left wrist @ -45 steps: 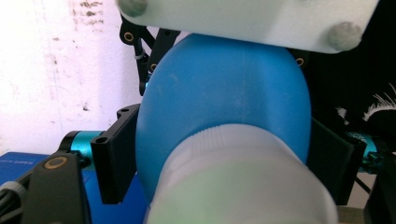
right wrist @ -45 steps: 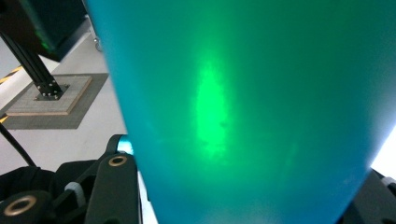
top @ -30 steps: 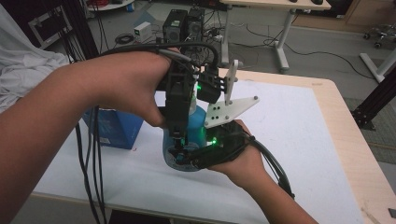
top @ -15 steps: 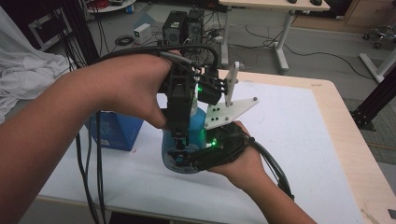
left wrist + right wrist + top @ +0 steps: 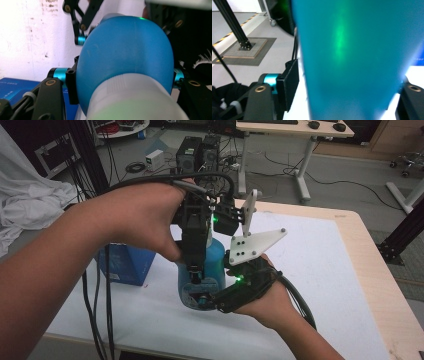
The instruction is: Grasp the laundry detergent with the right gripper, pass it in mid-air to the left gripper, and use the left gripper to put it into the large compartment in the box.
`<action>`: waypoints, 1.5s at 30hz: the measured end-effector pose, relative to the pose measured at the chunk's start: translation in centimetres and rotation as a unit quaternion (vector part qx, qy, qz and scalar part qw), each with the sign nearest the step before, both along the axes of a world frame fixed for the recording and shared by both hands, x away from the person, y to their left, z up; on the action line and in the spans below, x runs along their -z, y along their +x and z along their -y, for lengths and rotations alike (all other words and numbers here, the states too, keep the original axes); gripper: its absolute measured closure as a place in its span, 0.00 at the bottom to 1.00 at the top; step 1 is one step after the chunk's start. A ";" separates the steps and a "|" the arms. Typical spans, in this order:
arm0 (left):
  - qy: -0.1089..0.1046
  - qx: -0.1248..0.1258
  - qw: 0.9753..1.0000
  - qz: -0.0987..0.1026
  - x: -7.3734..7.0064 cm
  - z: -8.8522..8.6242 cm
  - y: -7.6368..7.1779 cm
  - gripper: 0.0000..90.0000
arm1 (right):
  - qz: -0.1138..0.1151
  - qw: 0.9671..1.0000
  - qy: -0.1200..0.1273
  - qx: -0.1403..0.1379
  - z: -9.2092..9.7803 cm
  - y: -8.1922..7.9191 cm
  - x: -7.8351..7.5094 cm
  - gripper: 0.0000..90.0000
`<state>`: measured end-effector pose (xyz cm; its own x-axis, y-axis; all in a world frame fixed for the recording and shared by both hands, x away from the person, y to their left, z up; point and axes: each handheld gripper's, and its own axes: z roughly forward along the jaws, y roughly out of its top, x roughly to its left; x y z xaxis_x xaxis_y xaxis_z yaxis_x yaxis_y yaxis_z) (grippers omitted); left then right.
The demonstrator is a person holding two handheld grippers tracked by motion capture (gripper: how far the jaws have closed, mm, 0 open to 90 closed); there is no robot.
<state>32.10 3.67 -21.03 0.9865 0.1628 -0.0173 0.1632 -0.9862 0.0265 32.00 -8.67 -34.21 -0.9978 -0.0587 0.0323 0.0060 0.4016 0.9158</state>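
A blue bottle [image 5: 216, 256] with a white top stands on the white table [image 5: 320, 270]. My left gripper [image 5: 196, 282] reaches down over it from above. In the left gripper view the left gripper [image 5: 124, 81] has its pads [image 5: 71, 85] pressed on either side of the bottle [image 5: 125, 50], just below the white cap. My right gripper [image 5: 210, 302] comes in low from the right, and in its own view the right gripper [image 5: 349, 87] straddles the bottle's body [image 5: 352, 50]. One pad [image 5: 292, 85] sits at the bottle's edge; the other jaw is mostly hidden behind it.
A blue box [image 5: 125, 265] lies on the table just left of the bottle. Cables hang over the table's near left edge. The right half of the table has free room. Desks, computer cases and a black frame post stand on the floor beyond.
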 end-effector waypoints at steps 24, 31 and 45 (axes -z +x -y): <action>0.001 -0.098 0.995 -0.006 -3.0 -5.2 1.6 0.42 | 0.003 0.993 -0.093 0.078 8.9 2.8 -2.2 0.04; -0.012 -0.199 0.980 -0.019 -6.6 -8.4 3.0 0.42 | 0.030 0.984 -0.152 0.090 10.3 3.3 -3.7 0.01; -0.022 -0.428 0.903 -0.001 -11.7 -15.8 6.0 0.42 | 0.053 0.968 -0.232 0.085 10.7 4.1 -5.8 0.01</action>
